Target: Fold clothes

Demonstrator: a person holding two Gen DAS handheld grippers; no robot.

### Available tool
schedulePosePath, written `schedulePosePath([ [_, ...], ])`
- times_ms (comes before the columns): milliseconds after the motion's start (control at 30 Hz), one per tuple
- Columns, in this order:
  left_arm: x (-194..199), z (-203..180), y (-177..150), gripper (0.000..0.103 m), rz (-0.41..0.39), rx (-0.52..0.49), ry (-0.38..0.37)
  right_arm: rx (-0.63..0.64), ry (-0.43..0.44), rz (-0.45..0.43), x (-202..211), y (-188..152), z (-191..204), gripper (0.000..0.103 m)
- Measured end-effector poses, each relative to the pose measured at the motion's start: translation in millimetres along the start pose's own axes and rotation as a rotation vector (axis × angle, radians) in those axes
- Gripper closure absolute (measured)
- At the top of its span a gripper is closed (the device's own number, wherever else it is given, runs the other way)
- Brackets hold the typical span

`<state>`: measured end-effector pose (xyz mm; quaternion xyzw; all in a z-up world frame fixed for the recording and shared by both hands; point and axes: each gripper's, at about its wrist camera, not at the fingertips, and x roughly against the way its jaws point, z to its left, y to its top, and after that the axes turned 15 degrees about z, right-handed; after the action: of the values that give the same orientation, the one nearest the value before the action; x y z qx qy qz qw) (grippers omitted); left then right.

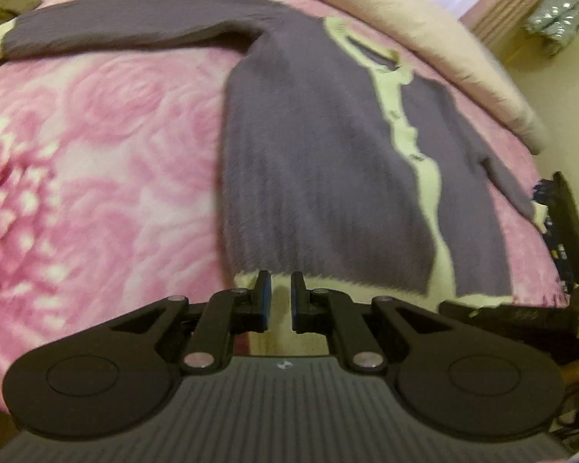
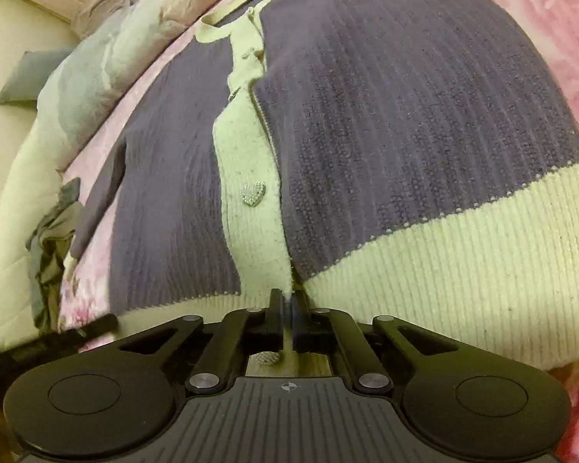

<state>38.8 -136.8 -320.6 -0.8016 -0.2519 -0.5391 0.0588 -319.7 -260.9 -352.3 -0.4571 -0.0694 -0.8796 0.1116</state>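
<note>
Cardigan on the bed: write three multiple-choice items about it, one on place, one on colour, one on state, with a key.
1. Where does the cardigan lie?
A. On a pink floral bedspread
B. On a wooden floor
C. On a hanger

2. What colour is its hem band?
A. Red
B. Black
C. Cream

3. How does the right hand-held gripper stand?
A. Wide open, clear of the fabric
B. Shut on the hem band at the button strip
C. Shut on a pillow

Key: 1 A, the purple knit is spread flat over the rose print. 2 C, the ribbed edge is pale cream. 3 B, the fingers meet with knit pinched between them.
</note>
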Motion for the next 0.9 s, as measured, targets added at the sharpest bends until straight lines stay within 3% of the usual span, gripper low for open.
schedulePosePath([
  [133,10,11,-9,0.078,-0.003,0.026,-0.005,-0.002,-0.022,0.022,15,-3,5,0.102],
  [333,20,28,-15,0.065,-0.046,0.126,-0.061,-0.112,-0.131,-0.114,68,-23,-28,0.100],
  [400,22,34,-17,0.062,-0.076,0.190,-0.087,-0.173,-0.141,-0.160,84,-27,-48,0.078],
  [433,23,36,-18,0.062,-0.083,0.214,-0.097,-0.209,-0.138,-0.186,91,-29,-56,0.039],
  [467,23,37,-20,0.062,-0.089,0.237,-0.107,-0.238,-0.130,-0.226,96,-31,-61,0.028],
  [533,22,39,-22,0.058,-0.089,0.266,-0.120,-0.262,-0.086,-0.257,105,-33,-71,0.028],
  [667,14,40,-26,0.057,-0.081,0.294,-0.115,-0.293,-0.033,-0.202,96,-29,-89,0.029],
  [800,-1,47,-33,0.056,-0.080,0.357,-0.178,-0.313,0.002,-0.198,82,-30,-106,0.031],
  [833,-6,49,-34,0.058,-0.075,0.365,-0.199,-0.313,0.010,-0.195,81,-30,-107,0.046],
  [867,-8,47,-33,0.059,-0.071,0.354,-0.203,-0.308,0.023,-0.179,80,-29,-108,0.082],
  [900,-11,45,-32,0.067,-0.068,0.344,-0.208,-0.312,0.055,-0.154,79,-28,-110,0.091],
])
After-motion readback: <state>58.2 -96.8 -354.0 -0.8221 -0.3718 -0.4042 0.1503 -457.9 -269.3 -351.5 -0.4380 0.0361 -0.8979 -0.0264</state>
